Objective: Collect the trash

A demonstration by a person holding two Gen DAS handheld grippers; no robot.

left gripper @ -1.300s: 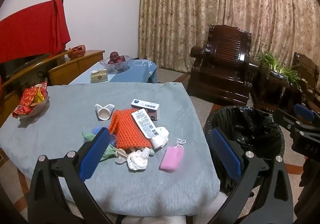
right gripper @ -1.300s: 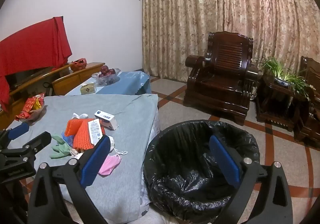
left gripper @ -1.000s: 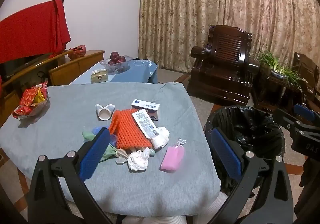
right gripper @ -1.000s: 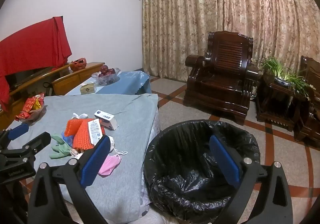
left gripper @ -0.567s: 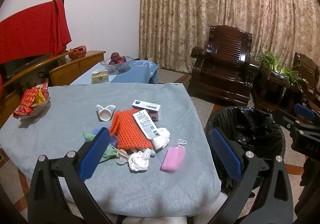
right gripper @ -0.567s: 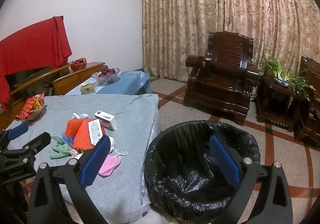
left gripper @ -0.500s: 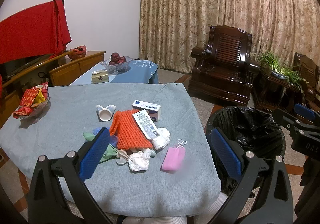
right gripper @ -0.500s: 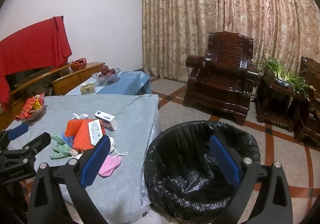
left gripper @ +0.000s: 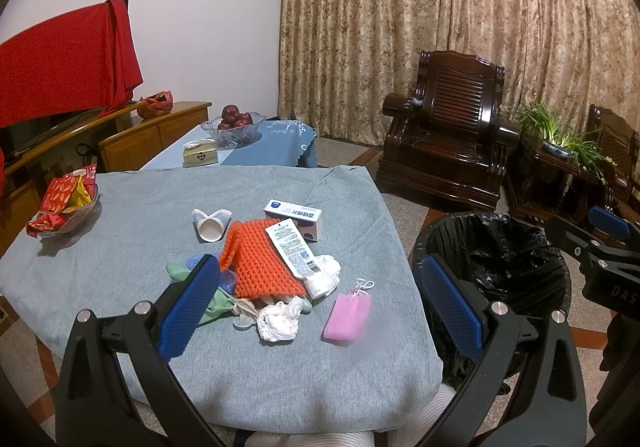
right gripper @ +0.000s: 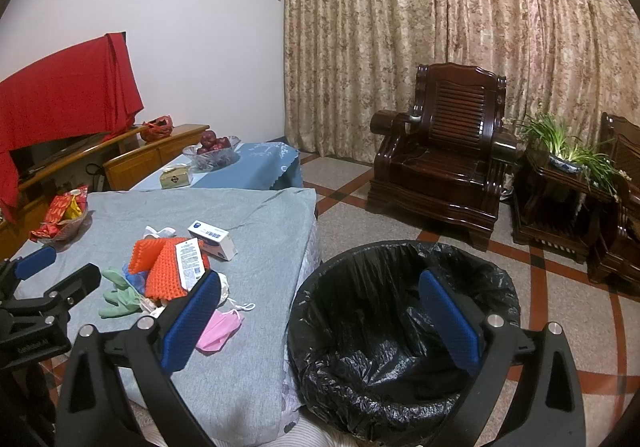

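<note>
While both grippers, left (left gripper: pixel 320 305) and right (right gripper: pixel 318 321), hang wide open and empty, the trash (left gripper: pixel 272 267) lies piled on the table (left gripper: pixel 140 207), beside the bin (right gripper: pixel 400 327). It looks light and soft. The mask (left gripper: pixel 346 315) seems easiest, pinched across its folded body, not its loops.

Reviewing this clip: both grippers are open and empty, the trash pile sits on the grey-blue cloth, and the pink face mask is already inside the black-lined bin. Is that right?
Not quite. The pink face mask is not in the black-lined bin; it lies on the grey-blue cloth beside the trash pile, as both wrist views show. The rest holds: the left gripper and right gripper are open and empty.
</note>
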